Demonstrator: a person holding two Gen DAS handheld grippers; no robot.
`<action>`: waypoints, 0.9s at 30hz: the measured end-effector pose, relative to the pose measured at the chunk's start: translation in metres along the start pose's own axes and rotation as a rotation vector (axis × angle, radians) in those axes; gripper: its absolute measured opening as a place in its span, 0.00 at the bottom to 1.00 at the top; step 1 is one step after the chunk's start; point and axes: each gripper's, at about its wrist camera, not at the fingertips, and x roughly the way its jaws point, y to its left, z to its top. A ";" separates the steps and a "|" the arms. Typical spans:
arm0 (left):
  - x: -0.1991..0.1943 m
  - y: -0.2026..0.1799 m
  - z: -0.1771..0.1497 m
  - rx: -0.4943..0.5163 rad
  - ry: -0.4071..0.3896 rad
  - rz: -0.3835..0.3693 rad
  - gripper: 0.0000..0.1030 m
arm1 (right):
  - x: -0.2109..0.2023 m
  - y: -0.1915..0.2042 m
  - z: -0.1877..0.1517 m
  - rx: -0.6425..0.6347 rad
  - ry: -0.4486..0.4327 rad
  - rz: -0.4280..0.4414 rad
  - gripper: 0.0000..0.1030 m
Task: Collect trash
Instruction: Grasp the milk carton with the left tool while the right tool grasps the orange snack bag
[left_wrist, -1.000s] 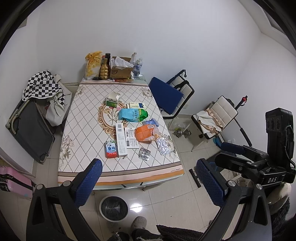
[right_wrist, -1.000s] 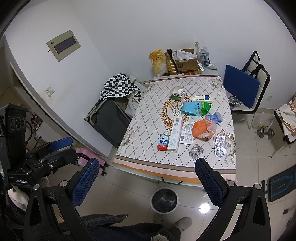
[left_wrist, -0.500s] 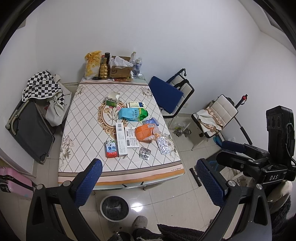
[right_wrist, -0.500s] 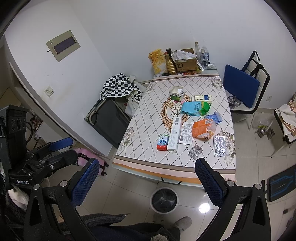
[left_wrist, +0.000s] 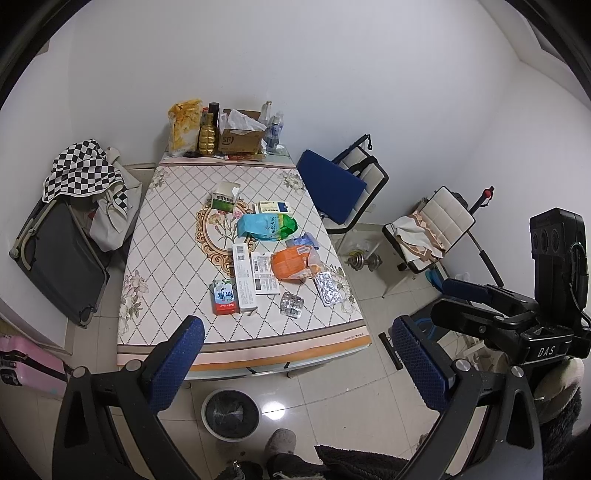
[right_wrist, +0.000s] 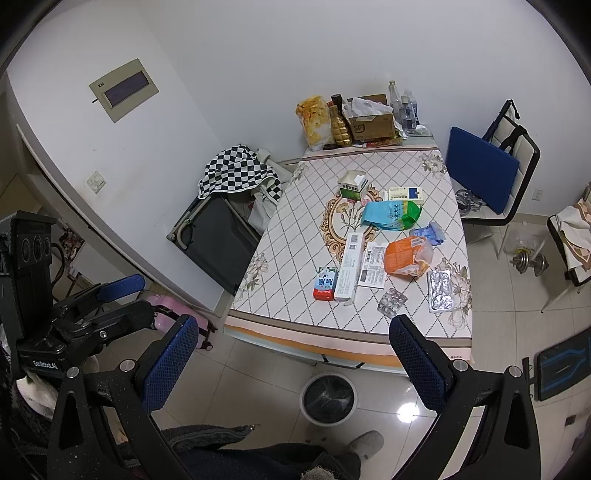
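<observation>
Both hand-held grippers, left (left_wrist: 295, 365) and right (right_wrist: 291, 362), are hovering wide open and empty beyond the tabletop's (left_wrist: 166, 236) near edge, apparently surveying wrappers (left_wrist: 295, 263) above the bin (left_wrist: 231, 414).

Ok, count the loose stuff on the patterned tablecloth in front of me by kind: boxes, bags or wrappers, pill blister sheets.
Boxes: 5: green box, white box, long white box, flat white box, red and blue box.
Bags or wrappers: 3: teal bag, orange bag, blue wrapper.
Blister sheets: 2: small, large.
Total: 10.
</observation>
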 end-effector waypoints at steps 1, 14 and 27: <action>0.000 -0.001 0.000 0.002 0.002 -0.002 1.00 | 0.003 -0.002 0.000 0.001 0.001 -0.001 1.00; 0.103 0.067 0.013 0.043 0.050 0.410 1.00 | 0.047 -0.044 0.005 0.229 -0.041 -0.266 1.00; 0.353 0.152 0.010 -0.240 0.481 0.436 0.97 | 0.251 -0.231 0.043 0.509 0.220 -0.357 0.99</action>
